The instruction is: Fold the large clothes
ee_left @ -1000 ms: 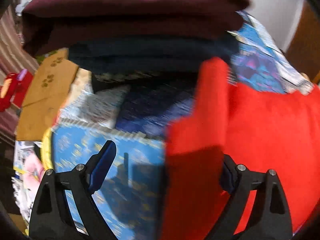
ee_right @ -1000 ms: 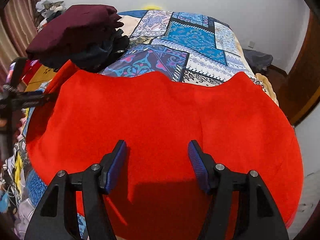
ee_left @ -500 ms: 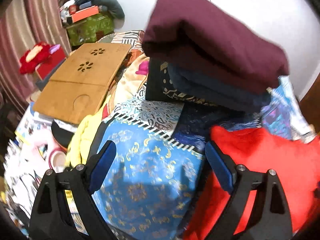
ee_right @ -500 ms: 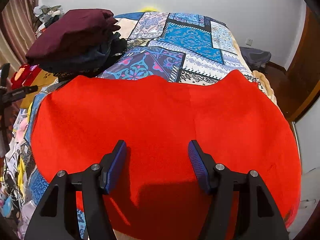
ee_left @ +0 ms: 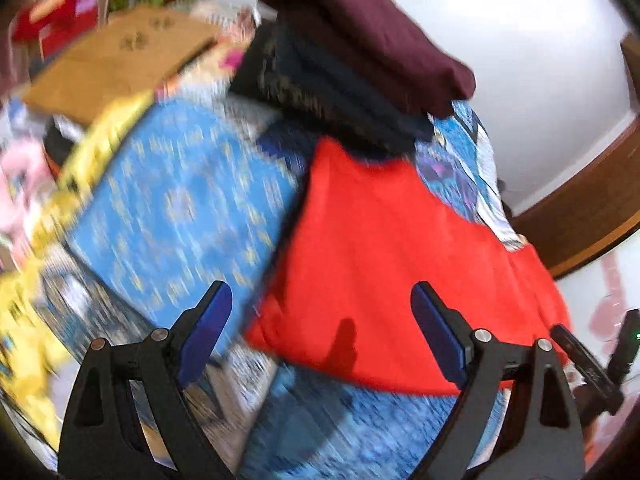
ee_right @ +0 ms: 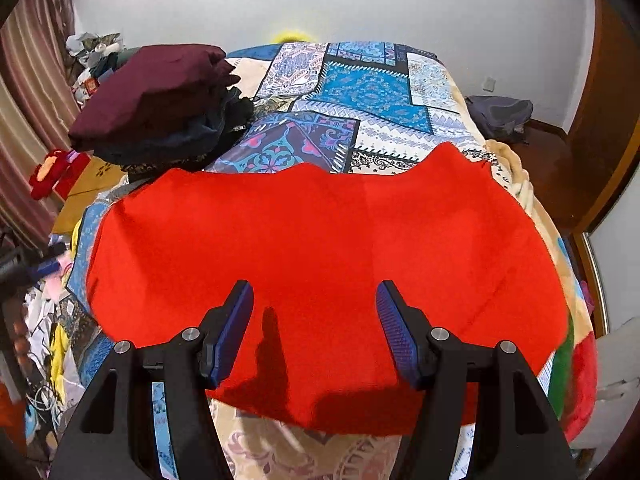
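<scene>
A large red garment (ee_right: 320,264) lies spread flat on the patterned bed cover (ee_right: 368,92); it also shows in the left wrist view (ee_left: 384,264). My right gripper (ee_right: 314,330) is open and empty, above the garment's near edge. My left gripper (ee_left: 322,332) is open and empty, over the garment's left edge and the blue cover (ee_left: 180,208). That view is blurred. The left gripper shows faintly at the far left of the right wrist view (ee_right: 24,268).
A stack of folded clothes, maroon (ee_right: 156,88) on top of dark ones, sits on the bed at the garment's far left corner. A wooden board (ee_left: 116,60) and clutter lie left of the bed. A bag (ee_right: 500,114) and a wooden door stand at the right.
My left gripper let go of the red fabric, which dropped flat, then swung left and back toward the garment. My right gripper rose slightly, staying open.
</scene>
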